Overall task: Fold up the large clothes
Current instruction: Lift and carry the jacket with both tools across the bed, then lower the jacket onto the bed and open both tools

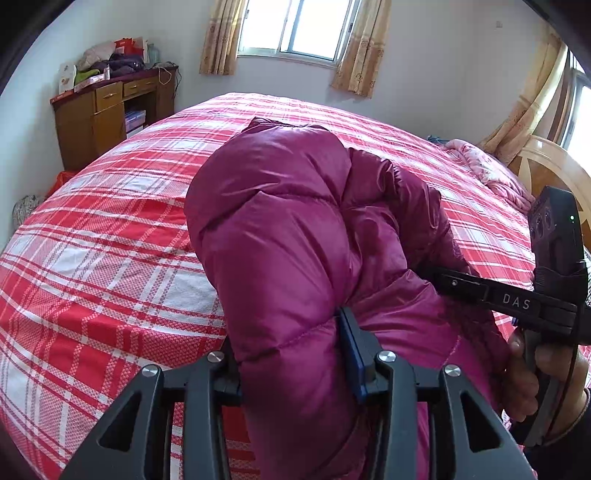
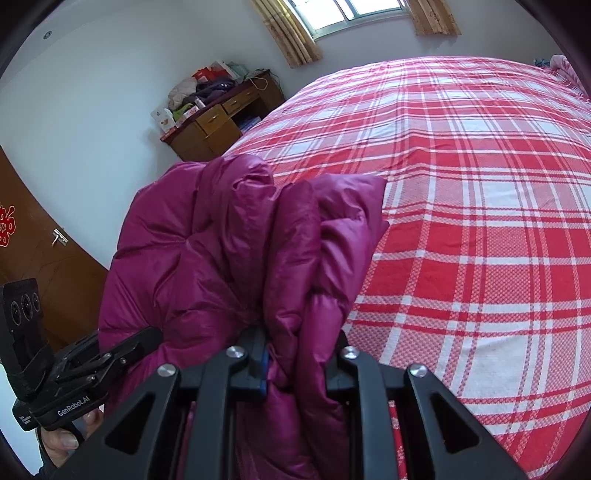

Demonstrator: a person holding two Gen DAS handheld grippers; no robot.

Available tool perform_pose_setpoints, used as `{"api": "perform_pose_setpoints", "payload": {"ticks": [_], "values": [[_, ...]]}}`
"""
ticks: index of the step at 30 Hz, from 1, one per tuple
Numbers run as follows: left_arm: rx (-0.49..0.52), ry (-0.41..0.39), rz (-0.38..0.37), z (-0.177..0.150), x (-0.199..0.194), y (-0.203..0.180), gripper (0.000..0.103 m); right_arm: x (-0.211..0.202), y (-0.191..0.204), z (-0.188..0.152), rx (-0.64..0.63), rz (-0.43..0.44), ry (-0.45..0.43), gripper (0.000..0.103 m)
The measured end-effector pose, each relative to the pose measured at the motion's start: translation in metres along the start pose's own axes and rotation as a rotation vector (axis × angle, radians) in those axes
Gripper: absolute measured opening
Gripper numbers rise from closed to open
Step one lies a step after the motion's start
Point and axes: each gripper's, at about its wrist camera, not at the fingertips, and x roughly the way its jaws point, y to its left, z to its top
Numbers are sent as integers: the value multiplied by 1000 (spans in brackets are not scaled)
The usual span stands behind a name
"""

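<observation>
The left tongs (image 1: pixel 291 354) are gripping a thick puffy fold of the magenta down jacket (image 1: pixel 295 229), the padding bulging up between the two jaws and the blue pad of one finger (image 1: pixel 352 354) pressing into the fabric. The right tongs (image 2: pixel 299 354) are clamping another bunched fold of the same jacket, narrower, with the quilted cloth squeezed between the jaws. In the left wrist view the right tongs are reaching in from the right side with a hand (image 1: pixel 524 373) wrapping the grip behind them. The jacket is hanging doubled over between both tongs, held above the near part of the bed (image 1: pixel 110 258), which is wearing a red and white plaid sheet. A pink blanket (image 1: pixel 487 170) is lying near the wooden headboard (image 1: pixel 546 166). A cluttered wooden bench (image 1: pixel 107 110) is standing against the far wall beneath the curtained window (image 1: pixel 295 29).
</observation>
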Motion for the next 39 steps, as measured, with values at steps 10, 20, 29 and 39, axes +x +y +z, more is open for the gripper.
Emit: {"api": "perform_pose_setpoints", "payload": {"ticks": [10, 20, 29, 39], "values": [[-7, -4, 15, -8, 7, 5, 55, 7, -7, -5, 12, -22, 11, 22], [-24, -10, 78, -8, 4, 9, 75, 9, -2, -5, -10, -81, 29, 35], [23, -68, 126, -2, -26, 7, 75, -21, 8, -7, -30, -155, -52, 62], [58, -215, 131, 6, -83, -6, 75, -86, 63, -27, -123, -204, -211, 75]]}}
